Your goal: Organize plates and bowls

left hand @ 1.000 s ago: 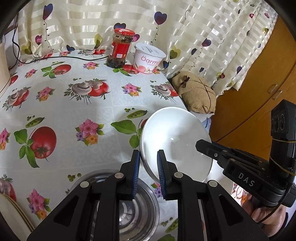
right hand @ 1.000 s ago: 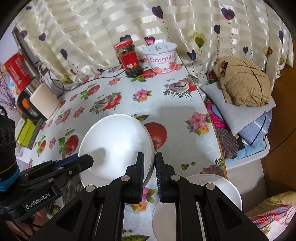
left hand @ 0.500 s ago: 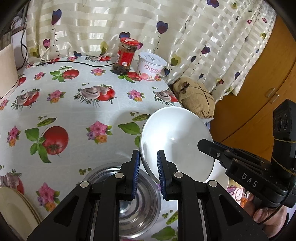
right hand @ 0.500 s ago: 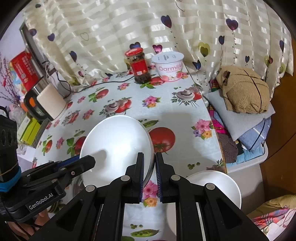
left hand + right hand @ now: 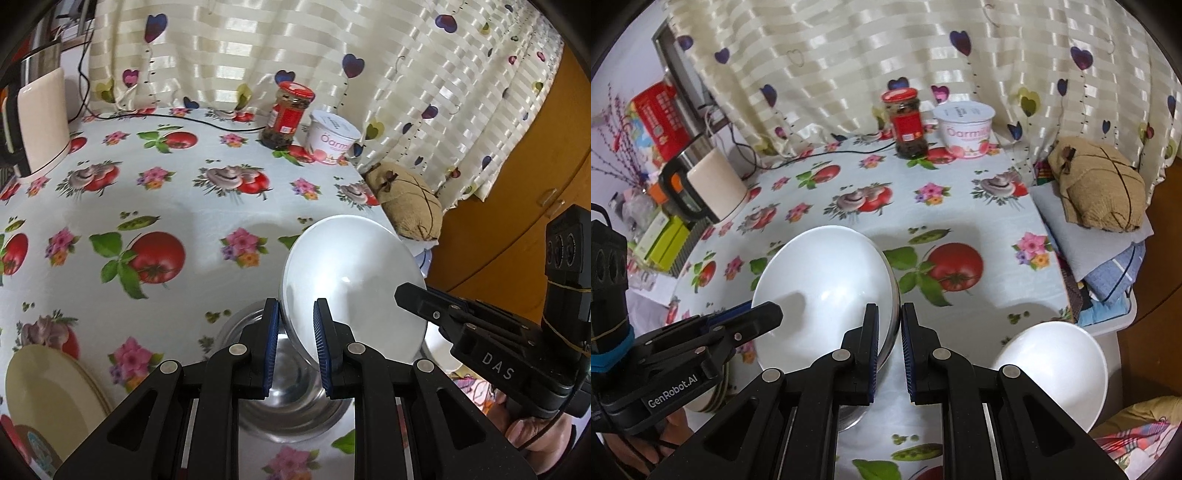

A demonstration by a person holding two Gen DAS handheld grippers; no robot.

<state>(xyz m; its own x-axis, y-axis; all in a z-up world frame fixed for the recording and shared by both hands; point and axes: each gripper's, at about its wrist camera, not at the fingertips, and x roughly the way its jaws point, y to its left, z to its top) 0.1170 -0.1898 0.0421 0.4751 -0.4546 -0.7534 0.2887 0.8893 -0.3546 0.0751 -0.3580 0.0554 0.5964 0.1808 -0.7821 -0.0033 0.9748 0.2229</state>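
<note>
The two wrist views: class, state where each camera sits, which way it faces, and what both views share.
Left wrist: on the left gripper, facing down over the tablecloth; right gripper and a fingertip visible.
Right wrist: on the right gripper, facing likewise; left gripper visible.
Shared: the white bowl both grip, jar, tub.

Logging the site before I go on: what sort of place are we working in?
Most likely a home dining corner. A table under a tomato-and-flower print cloth stands against heart-patterned curtains, with a sauce jar, a yogurt tub and an electric kettle on it.
</note>
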